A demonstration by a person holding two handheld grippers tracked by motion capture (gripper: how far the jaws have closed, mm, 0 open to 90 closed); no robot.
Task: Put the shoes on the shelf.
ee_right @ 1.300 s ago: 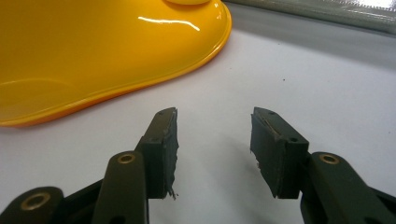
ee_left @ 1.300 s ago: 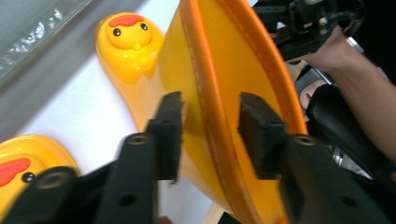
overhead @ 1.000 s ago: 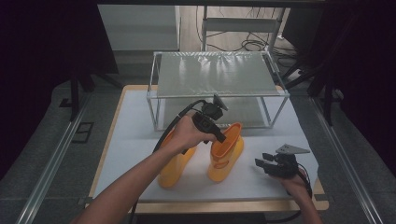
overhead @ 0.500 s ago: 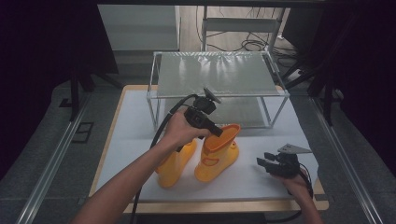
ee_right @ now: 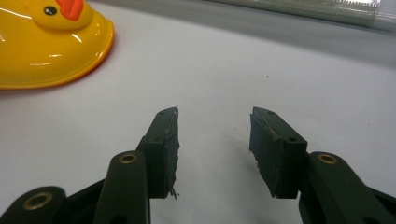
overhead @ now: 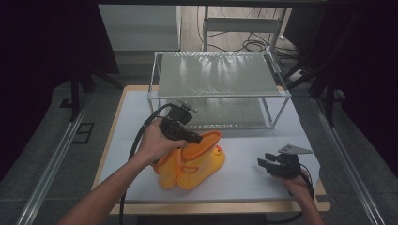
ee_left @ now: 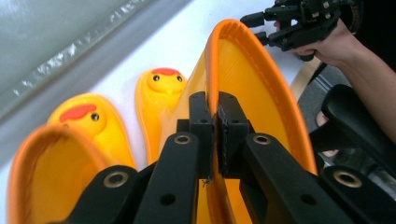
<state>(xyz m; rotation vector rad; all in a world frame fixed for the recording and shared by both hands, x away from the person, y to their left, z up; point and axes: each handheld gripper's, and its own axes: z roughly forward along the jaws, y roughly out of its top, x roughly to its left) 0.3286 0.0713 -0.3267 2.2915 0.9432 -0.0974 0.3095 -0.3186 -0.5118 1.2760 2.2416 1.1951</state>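
Two yellow rubber boots with duck faces stand side by side on the white table top. My left gripper (overhead: 196, 138) is shut on the orange top rim of the right boot (overhead: 202, 157); in the left gripper view my left gripper (ee_left: 215, 128) pinches the rim of that boot (ee_left: 261, 88). The other boot (overhead: 165, 168) stands just left of it, its duck toe (ee_left: 81, 114) beside the held boot's toe (ee_left: 164, 84). My right gripper (overhead: 264, 163) rests open near the table's front right, and in its own view my right gripper (ee_right: 214, 147) has nothing between its jaws.
A clear two-level shelf (overhead: 216, 75) with a metal frame stands at the back of the table. The white mat (overhead: 263, 185) covers a wooden table whose front edge (overhead: 211, 206) runs below the boots. A cable (overhead: 141, 136) trails from the left gripper.
My left gripper has carried the right boot leftward and set it close against the other boot. The right gripper has stayed put.
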